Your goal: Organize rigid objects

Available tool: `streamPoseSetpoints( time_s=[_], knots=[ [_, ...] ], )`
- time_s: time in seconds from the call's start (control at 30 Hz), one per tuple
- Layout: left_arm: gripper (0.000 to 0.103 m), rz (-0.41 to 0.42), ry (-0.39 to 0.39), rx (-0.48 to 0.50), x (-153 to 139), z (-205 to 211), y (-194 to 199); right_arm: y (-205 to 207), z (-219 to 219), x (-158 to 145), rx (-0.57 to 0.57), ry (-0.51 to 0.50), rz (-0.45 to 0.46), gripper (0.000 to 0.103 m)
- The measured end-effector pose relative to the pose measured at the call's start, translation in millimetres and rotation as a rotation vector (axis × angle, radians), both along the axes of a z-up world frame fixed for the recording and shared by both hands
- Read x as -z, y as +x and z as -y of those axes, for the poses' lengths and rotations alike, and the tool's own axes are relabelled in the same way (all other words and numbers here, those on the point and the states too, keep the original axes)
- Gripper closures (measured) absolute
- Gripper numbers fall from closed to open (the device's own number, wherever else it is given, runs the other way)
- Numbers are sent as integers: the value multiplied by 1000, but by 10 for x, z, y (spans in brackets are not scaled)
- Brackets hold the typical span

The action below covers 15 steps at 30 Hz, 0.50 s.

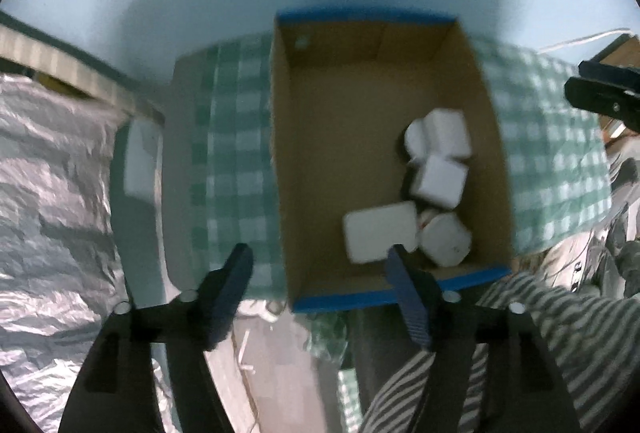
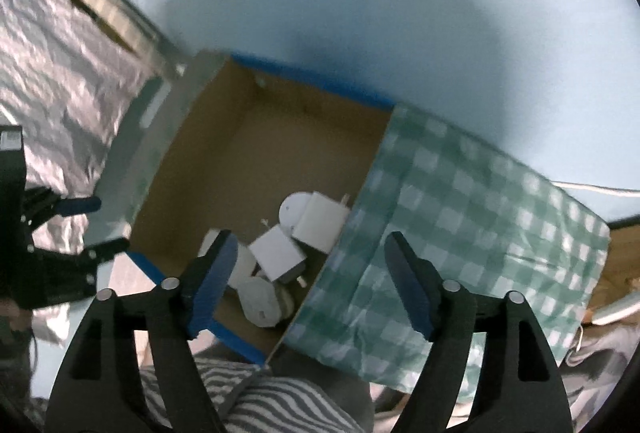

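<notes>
Hovering above the open brown cardboard box with blue-taped rims (image 1: 400, 73), the left gripper (image 1: 320, 265) holds nothing — its jaws stand wide apart, one over the green-and-white checked cloth (image 1: 236, 161) at the box's left wall, the other over the near rim. The right gripper (image 2: 308, 249) is likewise empty, jaws spread, one above the box's near edge, the other over the checked cloth draped beside its right wall.

The white plastic charger blocks (image 1: 436, 169) lie heaped in the box's near right corner, touching one another: a flat rounded one (image 1: 380, 233) nearest the middle, squarer ones stacked against the right wall. They sit there, I judge, because the box is the collecting place and items were dropped in from the near side rather than arranged.

Seen from the left wrist, the flat block lies just beyond the right-hand jaw tip, not between the jaws. From the right wrist, the heap shows just beyond the left-hand jaw — below the gripper, none enclosed.
</notes>
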<state>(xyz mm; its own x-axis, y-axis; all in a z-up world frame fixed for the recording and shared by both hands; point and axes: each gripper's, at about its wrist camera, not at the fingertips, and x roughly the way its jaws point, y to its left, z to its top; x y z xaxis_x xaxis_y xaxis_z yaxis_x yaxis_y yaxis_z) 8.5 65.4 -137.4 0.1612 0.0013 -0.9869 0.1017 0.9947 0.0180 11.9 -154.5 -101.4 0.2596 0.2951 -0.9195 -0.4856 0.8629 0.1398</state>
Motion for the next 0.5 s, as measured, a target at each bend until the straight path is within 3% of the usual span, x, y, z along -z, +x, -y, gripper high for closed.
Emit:
streamPoseSetpoints(
  time_s=[0.2,0.5],
  knots=[
    [13,106,-22,-22,-414,118,9,-55,221,-395,78,29,66,24],
    [10,208,46,-9,-812,198,-107,-232,522,-825,168,68,153,24]
  ],
)
